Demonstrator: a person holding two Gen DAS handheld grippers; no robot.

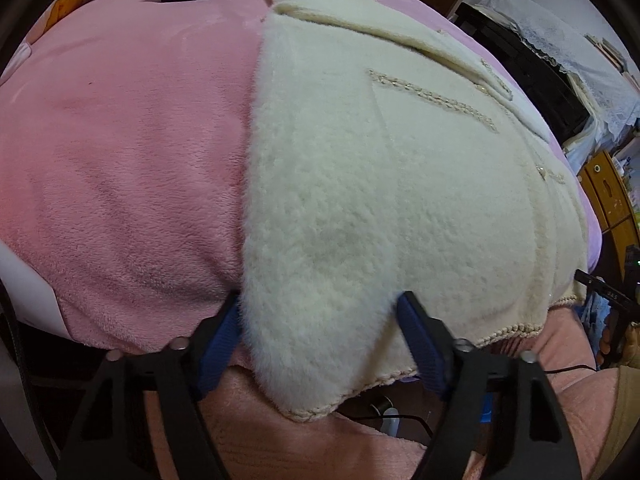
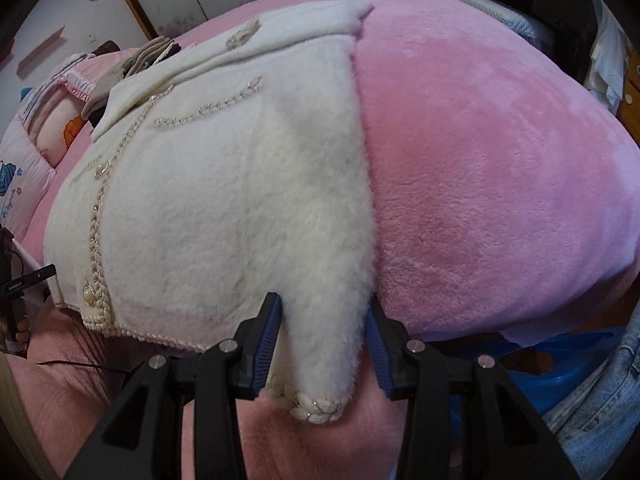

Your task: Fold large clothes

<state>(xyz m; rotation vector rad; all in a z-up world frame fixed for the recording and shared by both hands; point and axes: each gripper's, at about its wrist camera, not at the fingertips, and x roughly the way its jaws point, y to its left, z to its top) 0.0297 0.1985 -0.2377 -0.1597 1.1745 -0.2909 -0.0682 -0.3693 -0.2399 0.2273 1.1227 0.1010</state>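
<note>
Tongs (image 1: 320,320) (image 2: 324,316) astride cream jacket (image 1: 380,200) corners

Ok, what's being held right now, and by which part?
The cream fleece jacket: right jaws pinch one sleeve above its braided cuff; left jaws straddle the other sleeve, grip unclear.

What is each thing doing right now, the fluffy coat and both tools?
coat, lying flat, front up.
blanket, spread smooth under the coat.
left tool, coat's corner between its jaws; grip unclear.
right tool, shut on the coat's sleeve.
</note>
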